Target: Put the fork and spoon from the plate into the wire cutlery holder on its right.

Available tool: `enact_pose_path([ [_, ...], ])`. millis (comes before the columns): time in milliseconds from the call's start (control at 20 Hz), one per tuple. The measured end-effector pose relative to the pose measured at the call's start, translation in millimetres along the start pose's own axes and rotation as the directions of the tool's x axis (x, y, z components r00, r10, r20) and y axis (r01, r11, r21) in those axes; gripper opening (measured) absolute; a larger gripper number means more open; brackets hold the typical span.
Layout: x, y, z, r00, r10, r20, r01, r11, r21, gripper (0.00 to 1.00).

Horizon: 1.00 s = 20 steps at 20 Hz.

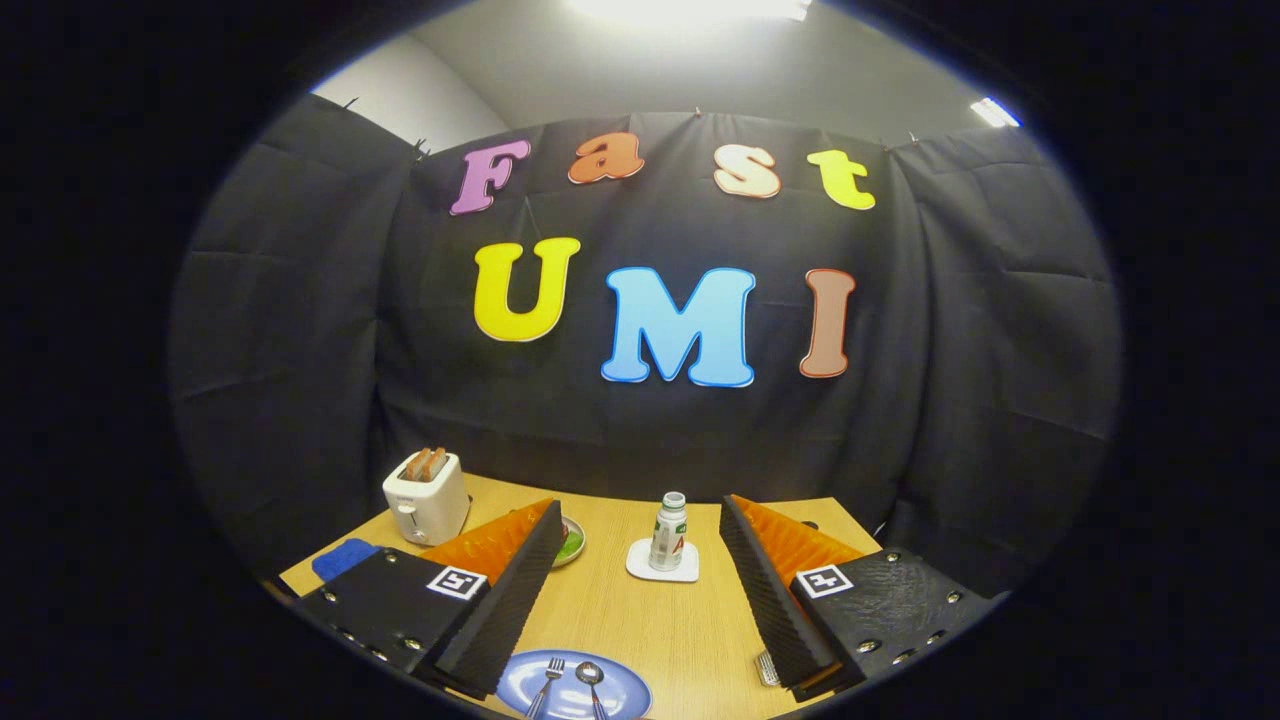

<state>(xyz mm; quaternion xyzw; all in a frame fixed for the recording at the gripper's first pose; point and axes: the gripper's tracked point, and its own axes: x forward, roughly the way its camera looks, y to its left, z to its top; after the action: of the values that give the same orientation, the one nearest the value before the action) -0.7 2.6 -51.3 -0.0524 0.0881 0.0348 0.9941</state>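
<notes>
- Fork (546,683) and spoon (591,682) side by side on blue plate (615,695), at near edge of tabletop (640,620), fork left of spoon, handles toward camera.
- Plate low between the two fingers, closer to left finger (500,590); partly cut off at bottom.
- Gripper (640,580) with jaws spread wide, nothing between them, not touching plate or cutlery.
- Fingers black with ribbed inner faces, orange on outer sides; square marker on each base.
- Wire cutlery holder (766,668) just a sliver, peeking out beside right finger (775,590) near right edge of tabletop; mostly hidden, contents cannot tell.
- Small bottle (669,531) upright on white coaster (662,562), mid tabletop, beyond and between the fingers.
- White toaster (427,497) at far left corner, two slices of toast sticking up from slots.
- Blue cloth (343,558) at left edge, in front of toaster, just beside left finger base.
- Small dish (571,541) with something green, partly hidden behind left fingertip.
- Black cloth wall behind tabletop's far edge.
</notes>
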Motion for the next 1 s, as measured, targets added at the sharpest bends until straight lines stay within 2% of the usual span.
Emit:
enact_pose_path([
  [300, -1.1, 14.9, -56.2, 0.983, 0.07, -0.171, -0.08, 0.996, -0.048, 0.97],
  [500, -4.0, 31.3, -114.8, 0.927, 0.118, -0.355, -0.15, 0.987, -0.065, 0.97],
  [650, -5.5, 37.7, -145.9, 0.887, 0.138, -0.441, -0.181, 0.982, -0.056, 0.97],
  [800, -9.5, 35.7, -182.9, 0.824, 0.138, -0.55, -0.201, 0.978, -0.056, 0.97],
  [1000, -18.0, 41.8, -232.1, 0.704, 0.142, -0.696, -0.223, 0.974, -0.028, 0.97],
])
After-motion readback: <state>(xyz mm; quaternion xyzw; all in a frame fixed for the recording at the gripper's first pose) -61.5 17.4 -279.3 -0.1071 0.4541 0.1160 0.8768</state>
